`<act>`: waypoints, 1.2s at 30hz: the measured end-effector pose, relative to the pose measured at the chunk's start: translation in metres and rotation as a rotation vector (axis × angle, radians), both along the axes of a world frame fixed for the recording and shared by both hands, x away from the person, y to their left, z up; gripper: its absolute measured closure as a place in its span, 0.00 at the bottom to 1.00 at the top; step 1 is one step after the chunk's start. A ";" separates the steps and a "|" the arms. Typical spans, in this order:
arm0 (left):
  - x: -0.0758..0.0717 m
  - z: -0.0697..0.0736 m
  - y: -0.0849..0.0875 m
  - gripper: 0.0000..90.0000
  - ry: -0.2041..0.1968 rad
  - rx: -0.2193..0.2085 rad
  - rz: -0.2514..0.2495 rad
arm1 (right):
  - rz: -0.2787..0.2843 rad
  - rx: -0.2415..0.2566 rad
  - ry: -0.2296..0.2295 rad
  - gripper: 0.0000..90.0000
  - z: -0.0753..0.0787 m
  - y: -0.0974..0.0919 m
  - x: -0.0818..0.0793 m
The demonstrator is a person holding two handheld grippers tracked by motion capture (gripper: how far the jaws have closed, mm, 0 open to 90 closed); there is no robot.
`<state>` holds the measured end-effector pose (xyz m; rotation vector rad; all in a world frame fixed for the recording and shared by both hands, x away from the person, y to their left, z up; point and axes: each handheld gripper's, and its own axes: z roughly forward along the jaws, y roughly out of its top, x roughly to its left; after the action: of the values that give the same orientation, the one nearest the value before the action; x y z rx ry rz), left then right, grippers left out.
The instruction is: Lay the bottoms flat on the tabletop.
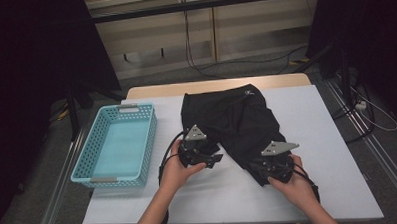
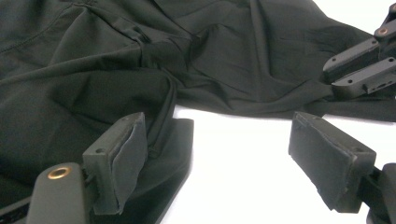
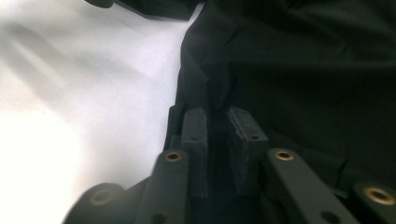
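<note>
On the white tabletop [image 1: 333, 152], a black garment of thin, creased fabric [image 1: 232, 118] is lying spread out near the middle, its upper edge reaching toward the far side and its two lower ends pointing toward the person. Just to its left, a light-blue perforated plastic basket [image 1: 97, 168] is standing apart from the cloth. The left tool [image 1: 211, 160] is resting at the garment's lower left end with its jaws standing wide apart; in the left gripper view [image 2: 219, 154] one pad [image 2: 122, 161] is lying against the folded hem of the cloth while the other pad [image 2: 329, 161] is hovering over bare tabletop, so nothing is being pinched. The right tool [image 1: 272, 165] is sitting low on the garment's lower right end, by its edge. In the right gripper view [image 3: 223, 140] its jaws are standing only slightly parted, with dark fabric lying in the narrow gap between them; whether the pads are still pressing on the cloth is hard to tell in the dim picture, though a visible gap is showing. Both hands are holding the tools from the near side.
</note>
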<state>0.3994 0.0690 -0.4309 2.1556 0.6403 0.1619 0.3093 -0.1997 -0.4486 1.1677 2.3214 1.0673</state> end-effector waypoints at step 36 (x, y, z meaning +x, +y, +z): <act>-0.001 0.005 0.002 0.22 -0.007 -0.006 0.002 | 0.105 0.089 0.037 0.68 0.013 0.011 -0.020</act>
<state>0.3982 0.0715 -0.4261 2.1478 0.6380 0.1689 0.2898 -0.1887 -0.4355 1.1171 2.4095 1.2063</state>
